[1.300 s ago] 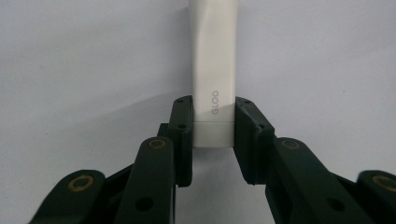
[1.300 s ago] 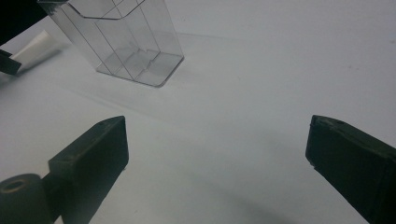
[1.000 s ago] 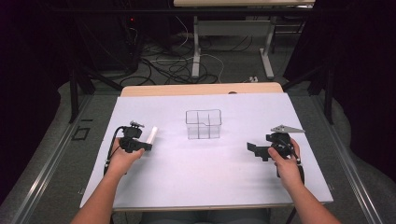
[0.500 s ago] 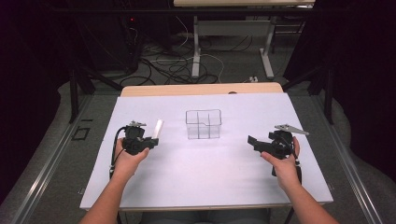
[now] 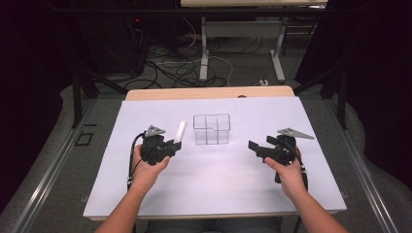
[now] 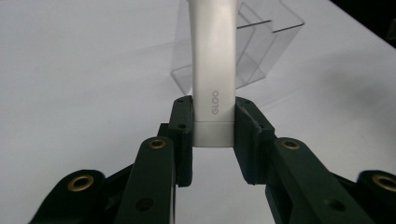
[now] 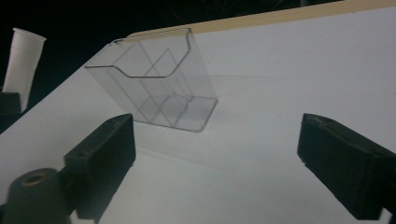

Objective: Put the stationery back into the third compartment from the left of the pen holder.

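The white tube has swung from lying almost flat to pointing up and far, now just left of the clear organizer; I judge it is being brought there for insertion. The left gripper is clamped on its lower end. The right gripper hovers wide open, empty.

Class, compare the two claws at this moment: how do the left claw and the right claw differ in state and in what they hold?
The left claw is shut on the white tube; the right claw holds nothing, its jaws wide apart. The left claw is left of the clear organiser, the right claw right of it. Both are black and hand-held.
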Motion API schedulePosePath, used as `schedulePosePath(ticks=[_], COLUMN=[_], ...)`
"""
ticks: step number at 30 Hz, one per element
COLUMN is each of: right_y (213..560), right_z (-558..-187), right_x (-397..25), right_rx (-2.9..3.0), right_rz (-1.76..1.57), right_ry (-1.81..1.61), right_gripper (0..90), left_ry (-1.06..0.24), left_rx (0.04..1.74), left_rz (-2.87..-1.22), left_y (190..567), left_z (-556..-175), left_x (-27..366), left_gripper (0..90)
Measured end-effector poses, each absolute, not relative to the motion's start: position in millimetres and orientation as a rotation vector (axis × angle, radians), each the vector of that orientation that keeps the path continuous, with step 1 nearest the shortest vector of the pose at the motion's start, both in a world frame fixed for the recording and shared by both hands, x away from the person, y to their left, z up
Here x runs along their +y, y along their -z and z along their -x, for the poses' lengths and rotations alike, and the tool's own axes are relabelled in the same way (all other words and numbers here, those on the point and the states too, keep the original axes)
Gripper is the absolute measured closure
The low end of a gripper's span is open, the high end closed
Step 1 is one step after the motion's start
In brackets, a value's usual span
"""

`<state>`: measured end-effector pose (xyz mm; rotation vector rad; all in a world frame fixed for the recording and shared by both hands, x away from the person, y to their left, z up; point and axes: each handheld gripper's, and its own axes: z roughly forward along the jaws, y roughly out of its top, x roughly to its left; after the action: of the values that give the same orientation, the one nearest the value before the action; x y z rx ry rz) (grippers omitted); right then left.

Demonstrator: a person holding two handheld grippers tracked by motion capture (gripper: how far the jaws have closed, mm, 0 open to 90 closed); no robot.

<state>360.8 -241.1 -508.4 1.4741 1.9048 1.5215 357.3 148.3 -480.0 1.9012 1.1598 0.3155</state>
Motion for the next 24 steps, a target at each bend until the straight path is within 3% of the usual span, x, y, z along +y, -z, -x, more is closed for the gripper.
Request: schedulePosePath(ticks=[17, 24], right_y=[504.6, 505.9], right_z=[-356.6, -354.7], right_x=[-198.8, -183.7], right_rx=[1.967, 1.979], right_rz=[-1.532, -1.581], right_ry=[-1.714, -1.773], right_gripper=[29.1, 32.7], left_ry=[-0.257, -0.160], left_rx=[1.083, 1.076], left_rz=[-1.883, -1.846], left_y=[484.5, 489.0], left_z=[-337.3, -334.1], left_x=[114.4, 107.9], left_gripper=[71.1, 71.1])
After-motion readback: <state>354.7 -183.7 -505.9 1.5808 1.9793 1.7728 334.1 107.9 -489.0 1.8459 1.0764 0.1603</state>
